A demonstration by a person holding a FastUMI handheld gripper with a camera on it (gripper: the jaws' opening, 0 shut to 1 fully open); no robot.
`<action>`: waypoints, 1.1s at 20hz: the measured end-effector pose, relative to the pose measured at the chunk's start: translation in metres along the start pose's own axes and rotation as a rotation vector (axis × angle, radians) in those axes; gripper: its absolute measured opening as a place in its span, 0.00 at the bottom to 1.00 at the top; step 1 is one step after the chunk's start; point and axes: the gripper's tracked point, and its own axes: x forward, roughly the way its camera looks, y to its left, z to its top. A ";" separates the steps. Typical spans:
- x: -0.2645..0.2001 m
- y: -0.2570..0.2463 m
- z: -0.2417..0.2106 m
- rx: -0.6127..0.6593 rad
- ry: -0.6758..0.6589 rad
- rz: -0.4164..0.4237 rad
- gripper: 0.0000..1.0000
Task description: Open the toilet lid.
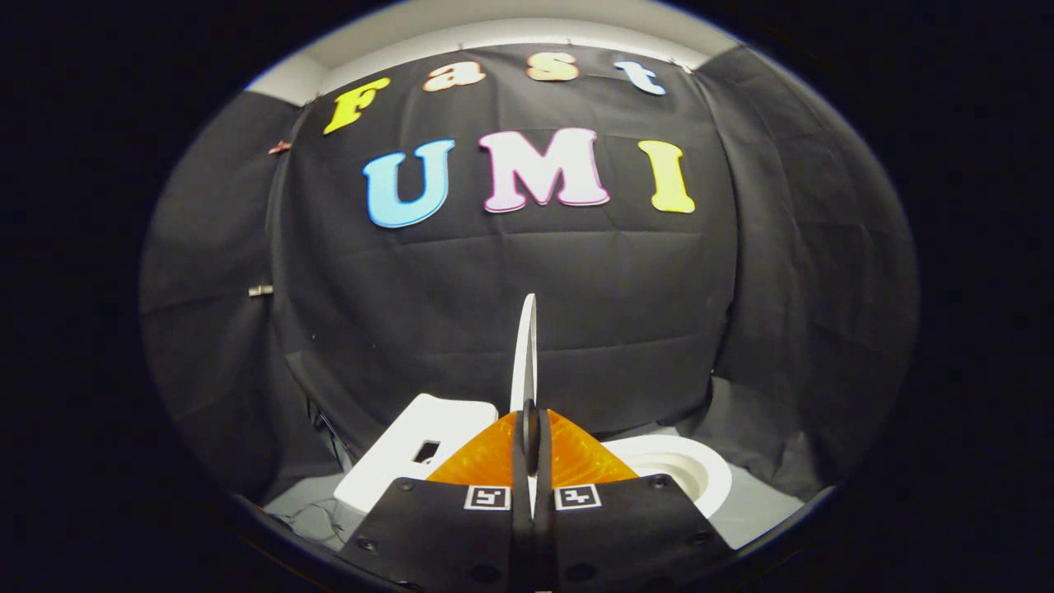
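Fingers (531,432) were clamped on the near edge of the toilet lid (524,354), raised upright edge-on, bowl (692,469) beyond at right. Lid looked thin, stiff, light, probably slippery; rim edge suited gripping.

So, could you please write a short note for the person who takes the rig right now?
Gripper: fingers shut on the thin edge of the toilet lid.
Lid: raised, seen edge-on, rising upright just ahead of the fingers.
Toilet bowl: open, to the right below the lid; tank to the left.
Done: lid lifted off the bowl.
Left: probably ease it back toward the tank, then release.
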 end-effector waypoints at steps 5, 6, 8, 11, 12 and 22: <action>-0.002 0.040 -0.006 -0.091 0.004 0.010 0.05; -0.001 0.048 -0.007 -0.098 0.005 0.018 0.05; 0.001 0.062 -0.008 -0.114 0.006 0.030 0.05; 0.000 0.078 -0.014 -0.148 0.014 0.044 0.05; 0.000 0.083 -0.015 -0.157 0.015 0.050 0.05; -0.013 0.075 -0.001 -0.020 0.022 0.092 0.36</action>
